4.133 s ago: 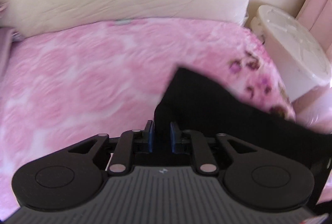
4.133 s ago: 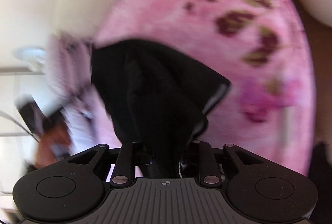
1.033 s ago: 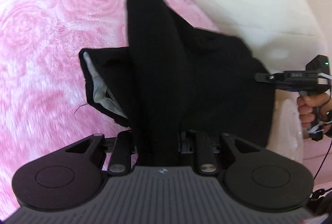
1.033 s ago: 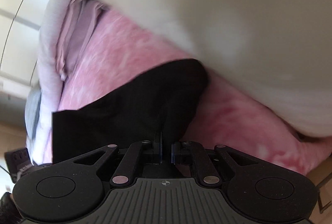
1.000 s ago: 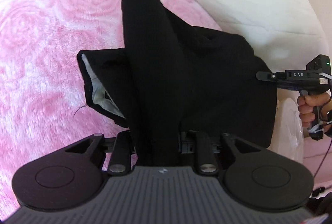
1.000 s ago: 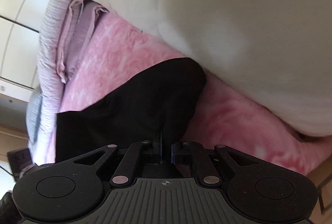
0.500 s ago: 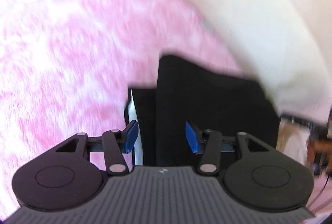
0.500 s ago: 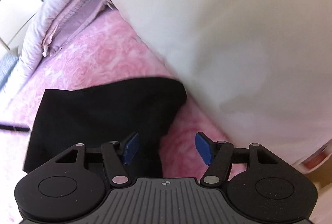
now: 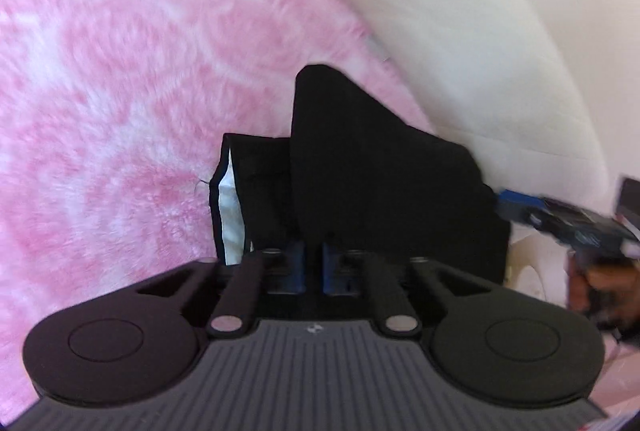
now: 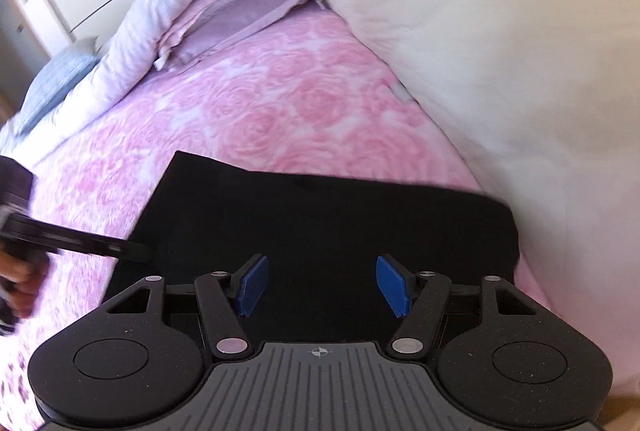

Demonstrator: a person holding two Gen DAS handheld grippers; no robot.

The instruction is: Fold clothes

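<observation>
Folded black cloth garment point(image 10: 320, 223) lies flat on the pink rose-patterned fleece bedspread point(image 10: 288, 99), right hand-held gripper point(image 10: 320, 285) spread empty above it, left hand-held gripper point(image 9: 313, 267) pressed together, probably both let go after the fold.

Bare rose-patterned pink bedspread point(image 10: 304, 99) lies open beyond and left of the folded black garment point(image 10: 320, 223). A bulky cream quilt point(image 10: 500, 43) walls off its right edge, touching it; folded lilac bedding point(image 10: 224, 3) blocks the far end.
</observation>
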